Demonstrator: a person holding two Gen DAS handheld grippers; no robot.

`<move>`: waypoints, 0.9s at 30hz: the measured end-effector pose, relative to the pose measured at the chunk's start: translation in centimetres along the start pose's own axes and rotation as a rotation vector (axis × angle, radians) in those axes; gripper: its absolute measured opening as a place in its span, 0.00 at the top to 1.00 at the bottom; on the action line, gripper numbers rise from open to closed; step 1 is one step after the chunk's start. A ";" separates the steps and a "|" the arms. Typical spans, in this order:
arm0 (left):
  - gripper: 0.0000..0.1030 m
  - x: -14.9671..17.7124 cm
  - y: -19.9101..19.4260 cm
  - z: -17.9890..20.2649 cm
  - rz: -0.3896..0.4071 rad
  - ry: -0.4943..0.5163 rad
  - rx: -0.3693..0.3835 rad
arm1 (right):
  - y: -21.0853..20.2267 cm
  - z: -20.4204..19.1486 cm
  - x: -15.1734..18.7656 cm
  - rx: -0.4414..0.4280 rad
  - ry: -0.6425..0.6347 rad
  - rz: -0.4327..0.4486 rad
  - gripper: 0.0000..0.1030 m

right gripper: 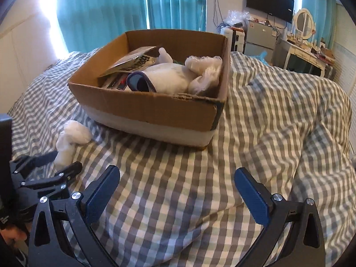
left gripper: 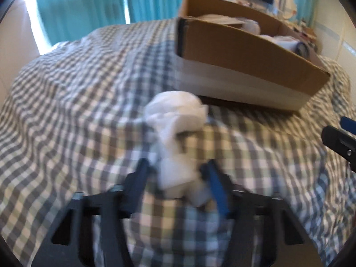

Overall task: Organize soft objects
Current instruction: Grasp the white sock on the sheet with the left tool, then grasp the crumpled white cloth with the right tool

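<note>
A small white soft cloth bundle lies on the checked bedcover, just in front of a cardboard box. My left gripper has its fingers on either side of the bundle's near end, seemingly closed on it; the view is blurred. In the right wrist view the same bundle lies left of the box, with the left gripper at its lower end. The box holds a white plush toy and a printed packet. My right gripper is wide open and empty above the bedcover.
The bed has a grey-and-white checked cover with a raised fold at the right. Teal curtains hang behind. A wall TV, a small fridge and a dressing table with a mirror stand at the back right.
</note>
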State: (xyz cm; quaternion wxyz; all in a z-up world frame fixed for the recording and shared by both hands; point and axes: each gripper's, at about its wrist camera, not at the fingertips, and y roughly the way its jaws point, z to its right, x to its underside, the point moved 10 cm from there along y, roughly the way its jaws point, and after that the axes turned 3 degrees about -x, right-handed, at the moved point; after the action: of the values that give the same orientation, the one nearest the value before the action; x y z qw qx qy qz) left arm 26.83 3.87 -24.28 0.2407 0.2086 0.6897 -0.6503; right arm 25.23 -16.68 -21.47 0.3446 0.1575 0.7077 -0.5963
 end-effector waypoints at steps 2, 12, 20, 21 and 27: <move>0.70 -0.2 -0.6 0.3 0.019 0.014 0.004 | -0.3 0.0 0.1 0.005 -0.001 0.007 0.00; 0.72 -1.3 -6.3 -2.4 0.065 0.021 -0.009 | -3.1 -3.8 -2.0 -0.031 -0.080 0.065 0.00; 0.72 -4.3 -5.3 -7.5 0.081 0.013 -0.033 | -0.2 -11.8 -3.4 -0.147 -0.132 0.045 0.00; 0.72 -4.6 -5.2 -8.1 0.084 0.007 -0.033 | 0.5 -12.8 -3.4 -0.156 -0.141 0.038 0.00; 0.72 -5.8 -4.4 -11.1 0.107 -0.048 -0.045 | 5.2 -16.8 -3.2 -0.193 -0.163 -0.033 0.18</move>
State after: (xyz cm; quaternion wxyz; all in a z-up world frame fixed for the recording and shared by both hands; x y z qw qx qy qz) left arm 28.14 14.75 -16.87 0.2962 0.2243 0.6859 -0.6256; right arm 25.81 1.16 -22.29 0.4048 0.0630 0.7339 -0.5419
